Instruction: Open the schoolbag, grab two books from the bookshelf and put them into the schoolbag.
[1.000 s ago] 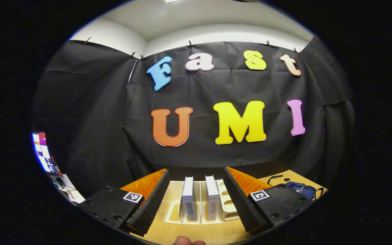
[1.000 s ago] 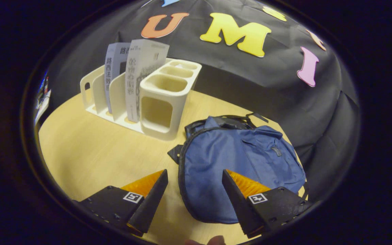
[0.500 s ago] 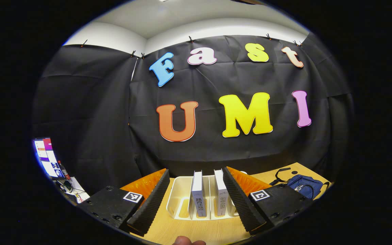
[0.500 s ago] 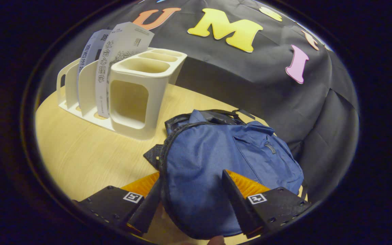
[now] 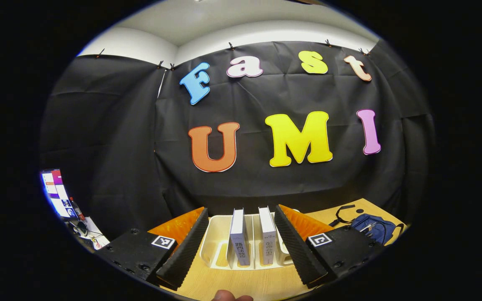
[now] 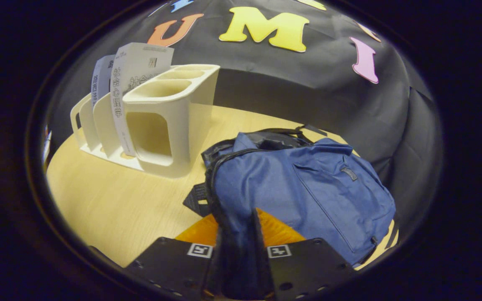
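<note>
The blue schoolbag [image 6: 308, 188] lies flat on the wooden table [image 6: 111, 200], its black zipper edge toward me. My right gripper [image 6: 239, 225] is shut on the bag's near edge, with blue fabric pinched between both fingers. A white bookshelf rack [image 6: 161, 125] stands left of the bag and holds two upright books [image 6: 136, 71], [image 6: 101, 75]. In the left gripper view, my left gripper [image 5: 239, 211] hangs open in front of the rack [image 5: 220, 246], short of it. The two books [image 5: 237, 236], [image 5: 267, 234] show between its fingers. The schoolbag [image 5: 370, 232] lies off to the right.
The rack's right end has several empty cup compartments [image 6: 170, 83]. Black straps [image 6: 283, 136] spread from the bag's far side. A lit screen [image 5: 55, 192] and small clutter sit beyond the table at far left. A person's fingertip [image 5: 232, 296] shows at the bottom edge.
My right gripper moved forward onto the bag's near edge and shut on it. The left gripper shifted slightly and stayed open, facing the books.
</note>
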`<state>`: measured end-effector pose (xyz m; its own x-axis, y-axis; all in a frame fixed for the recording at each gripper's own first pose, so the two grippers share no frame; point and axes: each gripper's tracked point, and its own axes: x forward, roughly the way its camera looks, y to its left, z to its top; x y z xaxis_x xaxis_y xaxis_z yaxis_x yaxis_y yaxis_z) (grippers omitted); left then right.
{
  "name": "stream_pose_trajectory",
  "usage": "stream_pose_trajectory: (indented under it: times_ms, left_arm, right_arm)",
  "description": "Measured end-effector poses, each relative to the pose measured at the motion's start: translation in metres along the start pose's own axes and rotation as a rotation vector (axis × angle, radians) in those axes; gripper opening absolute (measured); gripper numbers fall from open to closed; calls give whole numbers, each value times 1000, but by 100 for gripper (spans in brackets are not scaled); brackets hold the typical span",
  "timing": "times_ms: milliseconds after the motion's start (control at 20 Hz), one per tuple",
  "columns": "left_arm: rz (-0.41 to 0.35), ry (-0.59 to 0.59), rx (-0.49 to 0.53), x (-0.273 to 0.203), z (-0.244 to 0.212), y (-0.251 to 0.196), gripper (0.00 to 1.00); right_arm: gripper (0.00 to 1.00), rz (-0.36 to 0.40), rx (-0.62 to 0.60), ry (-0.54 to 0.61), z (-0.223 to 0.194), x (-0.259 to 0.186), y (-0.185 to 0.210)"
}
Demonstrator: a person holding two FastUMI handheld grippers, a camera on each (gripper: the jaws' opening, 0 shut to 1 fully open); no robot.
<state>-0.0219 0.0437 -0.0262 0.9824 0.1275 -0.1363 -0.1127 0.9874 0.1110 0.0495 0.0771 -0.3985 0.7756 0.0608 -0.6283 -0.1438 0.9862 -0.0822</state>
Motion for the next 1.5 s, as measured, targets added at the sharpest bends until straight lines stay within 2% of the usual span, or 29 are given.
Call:
stream_pose_trajectory:
  times_ms: [50, 100, 150, 300, 350, 700, 750, 800, 1150, 1250, 1500]
  left_arm:
    - [0, -1, -3, 0, 0, -1, 99]
    - [-2, -3, -5, 0, 1, -1, 99]
    - [-3, -5, -9, 1, 0, -2, 99]
    - [-10, 0, -27, 5, -1, -6, 99]
    - [-13, 0, -32, 9, -2, -8, 99]
    - [-6, 27, -81, 28, -10, -9, 99]
    - [-4, 29, -84, 31, -11, -9, 99]
    - [-1, 35, -87, 34, -12, -8, 99]
    - [-16, 109, -115, 75, -20, -2, 100]
    - [-62, 183, -121, 87, -32, -10, 100]
    - [-112, 438, -145, 109, -68, -21, 99]
  right_arm:
    - [22, 22, 16, 12, 0, -2, 0]
    - [22, 40, 35, 21, -1, -4, -3]
    - [9, 65, 57, 23, 4, -8, -4]
    - [8, 107, 69, 18, 15, -19, -11]
    - [1, 112, 64, 10, 23, -26, -12]
    - [1, 144, 53, -28, 62, -66, -47]
    - [3, 142, 62, -37, 68, -73, -55]
    - [1, 137, 66, -49, 78, -81, -65]
    - [1, 58, 97, -93, 132, -121, -157]
    - [1, 42, 123, -96, 142, -128, -183]
    - [1, 12, 187, -95, 158, -133, -242]
